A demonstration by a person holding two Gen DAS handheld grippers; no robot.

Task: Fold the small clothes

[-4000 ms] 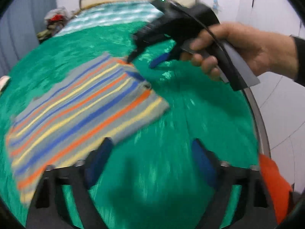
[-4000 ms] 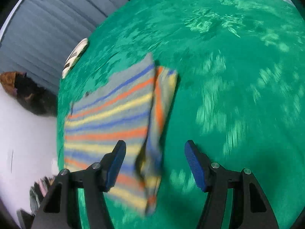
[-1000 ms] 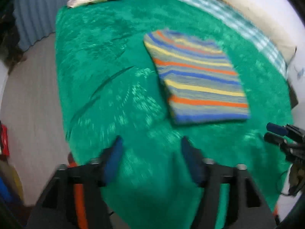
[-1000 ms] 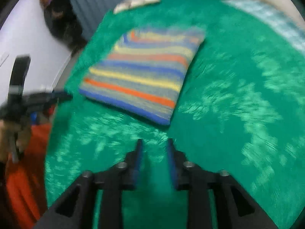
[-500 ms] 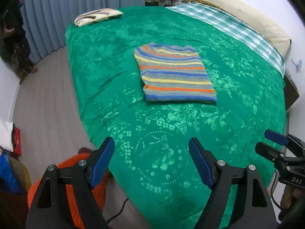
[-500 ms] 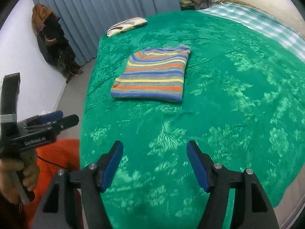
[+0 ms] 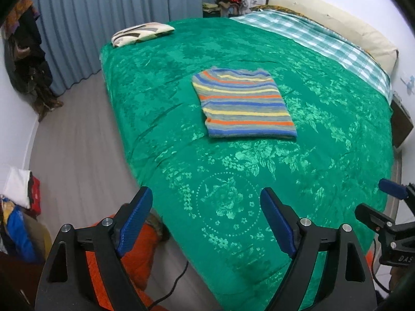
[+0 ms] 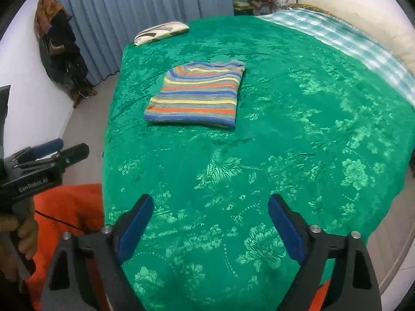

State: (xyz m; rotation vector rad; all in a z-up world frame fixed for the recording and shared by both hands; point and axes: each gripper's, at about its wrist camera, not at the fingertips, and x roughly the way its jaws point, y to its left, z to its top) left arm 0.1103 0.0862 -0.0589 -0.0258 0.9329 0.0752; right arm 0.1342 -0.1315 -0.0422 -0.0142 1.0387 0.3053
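Blue-padded, my left claw (image 7: pixel 206 219) and right claw (image 8: pixel 210 226) have both just been spreading wide, nothing between the jaws of either. Well ahead of them the striped knit garment (image 7: pixel 242 103) lies folded flat on the green floral bedspread (image 7: pixel 324 155). I'd judge this fold finished; no other small clothes visible there

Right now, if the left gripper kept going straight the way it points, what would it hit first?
Probably bare green bedspread near the bed's edge. The left gripper is open and empty, and the folded striped sweater lies well beyond that spot.
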